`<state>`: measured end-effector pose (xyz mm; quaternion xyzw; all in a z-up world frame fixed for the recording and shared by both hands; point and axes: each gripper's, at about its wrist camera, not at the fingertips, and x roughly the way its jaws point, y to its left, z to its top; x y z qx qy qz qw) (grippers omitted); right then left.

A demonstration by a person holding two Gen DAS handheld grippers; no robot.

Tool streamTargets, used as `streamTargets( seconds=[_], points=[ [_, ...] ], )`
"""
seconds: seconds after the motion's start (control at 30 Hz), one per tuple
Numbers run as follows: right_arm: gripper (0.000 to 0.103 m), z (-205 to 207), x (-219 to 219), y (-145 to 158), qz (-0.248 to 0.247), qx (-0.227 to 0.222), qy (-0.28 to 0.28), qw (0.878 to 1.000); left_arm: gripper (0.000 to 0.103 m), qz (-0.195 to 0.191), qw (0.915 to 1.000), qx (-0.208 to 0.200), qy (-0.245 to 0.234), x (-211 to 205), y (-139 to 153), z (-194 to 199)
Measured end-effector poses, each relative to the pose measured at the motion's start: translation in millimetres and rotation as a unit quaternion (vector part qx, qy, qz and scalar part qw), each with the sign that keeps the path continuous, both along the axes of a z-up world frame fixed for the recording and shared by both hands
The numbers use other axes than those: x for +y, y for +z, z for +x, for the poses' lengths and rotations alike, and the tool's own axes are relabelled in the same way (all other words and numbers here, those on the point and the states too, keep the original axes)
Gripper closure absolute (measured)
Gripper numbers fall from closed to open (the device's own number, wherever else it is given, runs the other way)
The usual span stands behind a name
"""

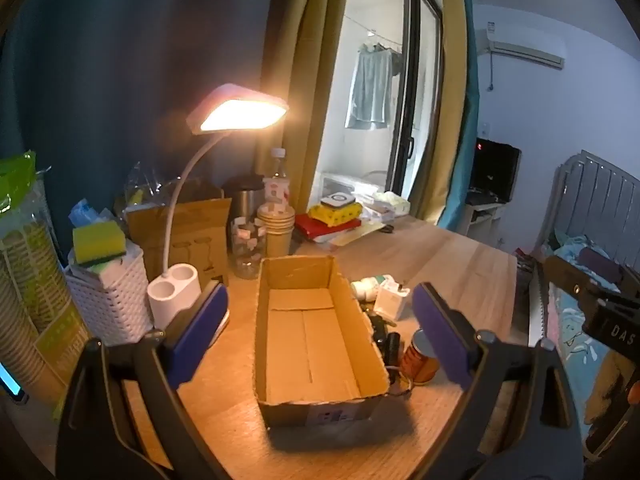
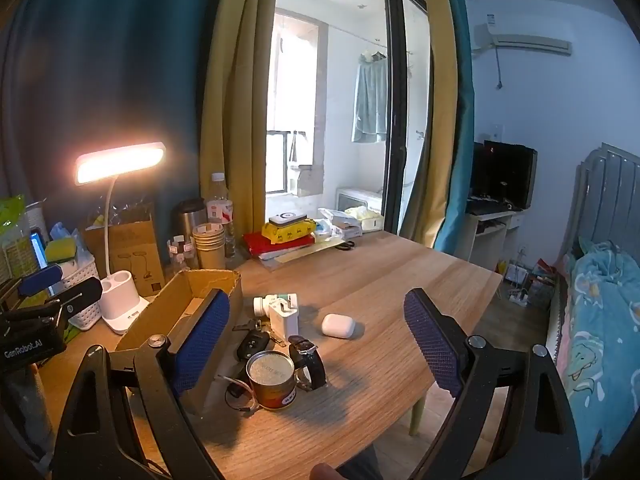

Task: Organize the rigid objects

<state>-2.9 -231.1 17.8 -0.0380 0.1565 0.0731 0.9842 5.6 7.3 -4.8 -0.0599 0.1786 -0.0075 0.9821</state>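
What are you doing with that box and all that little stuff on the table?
A person holds two grippers over the wooden table, both with jaws open and holding nothing. The cardboard box is empty. Beside it wait a tin can, a watch, a car key, a white charger and an earbud case, none packed yet.

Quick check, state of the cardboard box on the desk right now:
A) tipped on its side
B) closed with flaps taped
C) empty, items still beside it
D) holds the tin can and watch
C: the left wrist view looks straight into the open cardboard box and shows only bare cardboard, while the tin can, watch and white earbud case sit on the desk beside it.
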Motion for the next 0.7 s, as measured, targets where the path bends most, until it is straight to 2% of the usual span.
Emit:
streamTargets(
  seconds=[0.43,0.7],
  points=[
    [0.012,-0.2,-0.6,0.5,0.001,0.003,0.003,1.000,0.009,0.013,0.9998,-0.010,-0.006,-6.7,2.8,-2.7],
    [0.012,-0.2,-0.7,1.2,0.001,0.004,0.003,1.000,0.009,0.007,0.9999,-0.012,0.001,-1.3,4.7,-3.9]
  ],
)
